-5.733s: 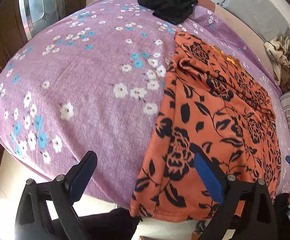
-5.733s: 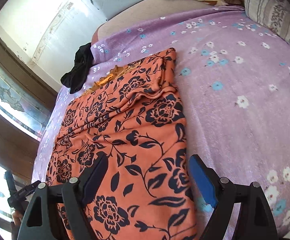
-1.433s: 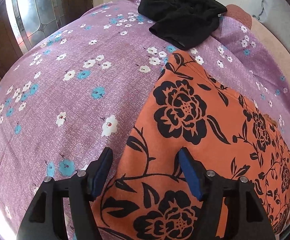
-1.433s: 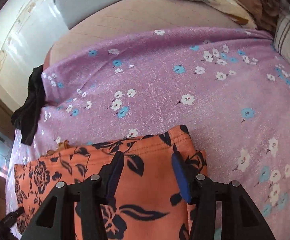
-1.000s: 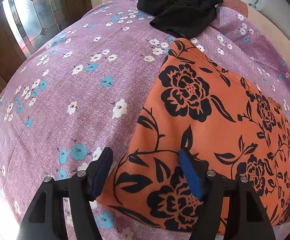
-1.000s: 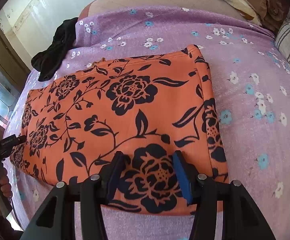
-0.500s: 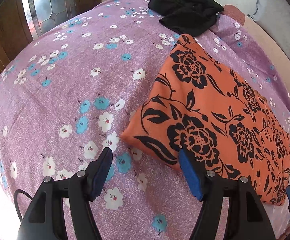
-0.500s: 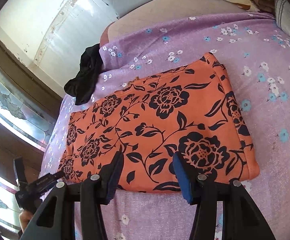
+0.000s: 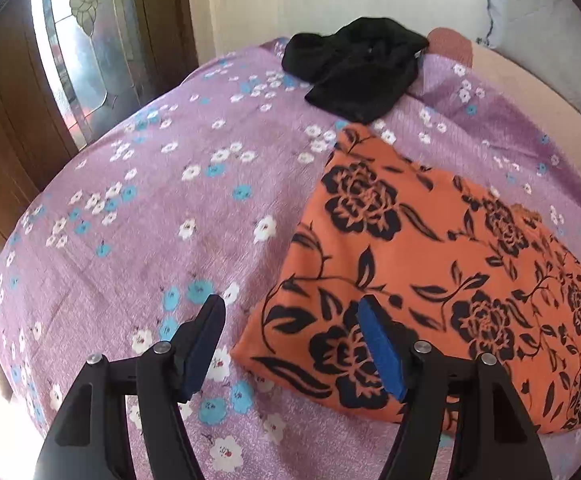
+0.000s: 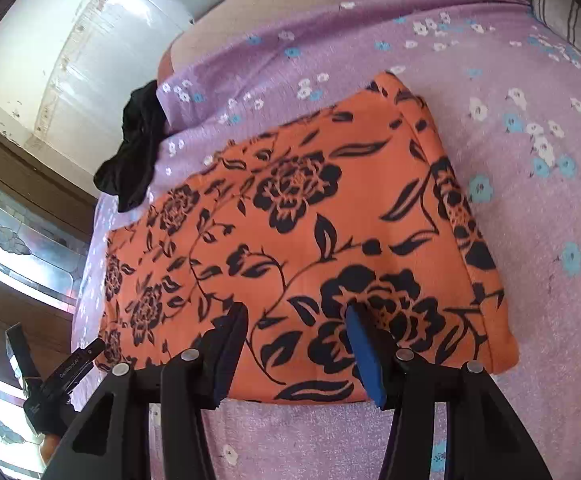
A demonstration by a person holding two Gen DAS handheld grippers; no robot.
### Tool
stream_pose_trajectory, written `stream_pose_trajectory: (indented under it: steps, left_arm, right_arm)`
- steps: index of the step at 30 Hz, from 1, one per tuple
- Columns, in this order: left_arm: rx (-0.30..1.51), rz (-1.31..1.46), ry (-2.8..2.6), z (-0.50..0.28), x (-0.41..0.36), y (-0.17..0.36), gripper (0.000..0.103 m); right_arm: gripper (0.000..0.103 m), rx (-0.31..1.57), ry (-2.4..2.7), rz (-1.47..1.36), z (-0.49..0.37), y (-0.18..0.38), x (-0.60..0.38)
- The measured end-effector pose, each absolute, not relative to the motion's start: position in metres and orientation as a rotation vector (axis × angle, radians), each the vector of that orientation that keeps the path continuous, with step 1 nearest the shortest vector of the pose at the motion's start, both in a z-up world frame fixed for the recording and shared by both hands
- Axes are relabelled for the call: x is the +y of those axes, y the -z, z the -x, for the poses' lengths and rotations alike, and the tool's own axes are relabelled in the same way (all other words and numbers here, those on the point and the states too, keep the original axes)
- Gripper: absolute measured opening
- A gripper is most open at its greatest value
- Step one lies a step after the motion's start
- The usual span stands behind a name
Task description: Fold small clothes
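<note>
An orange garment with black flowers lies folded in a flat rectangle on the purple flowered bedsheet. It also shows in the right wrist view. My left gripper is open and empty, hovering over the garment's near left corner. My right gripper is open and empty, above the garment's near edge. The left gripper also shows at the lower left of the right wrist view.
A crumpled black garment lies at the bed's far corner, also in the right wrist view. A stained-glass window and wooden frame stand left of the bed. A striped pillow lies far right.
Since the earliest frames the long garment has been folded over into a shorter rectangle. Both grippers have let go and drawn back from it, and now move in slightly closer.
</note>
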State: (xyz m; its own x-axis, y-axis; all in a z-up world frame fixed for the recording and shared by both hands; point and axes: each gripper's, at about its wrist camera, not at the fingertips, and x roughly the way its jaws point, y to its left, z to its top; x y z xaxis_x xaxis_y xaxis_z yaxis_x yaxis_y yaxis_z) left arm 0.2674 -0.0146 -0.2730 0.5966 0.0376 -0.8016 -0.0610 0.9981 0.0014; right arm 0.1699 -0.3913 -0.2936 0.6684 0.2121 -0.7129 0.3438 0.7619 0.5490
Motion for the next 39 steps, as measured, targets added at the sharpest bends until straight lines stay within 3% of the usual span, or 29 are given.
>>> stream_pose_trajectory:
  steps: [4,7,9,25,29,31,39]
  left_arm:
    - [0.971,0.01,-0.009,-0.279,-0.029,0.282,0.07]
    - [1.088,-0.038,-0.023,-0.295,-0.04,0.308,0.072]
    - [1.07,-0.08,-0.054,-0.296,-0.045,0.312,0.08]
    - [0.966,-0.023,-0.012,-0.277,-0.04,0.288,0.08]
    - [1.09,-0.067,0.016,-0.284,-0.051,0.314,0.081]
    - [1.07,-0.105,0.005,-0.283,-0.055,0.311,0.083]
    - [1.017,-0.005,0.044,-0.267,-0.042,0.291,0.083]
  right_arm:
    - [0.056,0.794,0.134,-0.716,-0.171,0.286,-0.401]
    - [0.056,0.881,0.153,-0.759,-0.182,0.307,-0.409]
    - [0.056,0.936,0.17,-0.769,-0.189,0.323,-0.412]
    - [0.059,0.805,0.151,-0.705,-0.166,0.292,-0.402]
    - [0.059,0.894,0.164,-0.73,-0.17,0.307,-0.403]
    - [0.059,0.971,0.16,-0.774,-0.176,0.326,-0.405]
    - [0.061,0.943,0.149,-0.791,-0.171,0.322,-0.407]
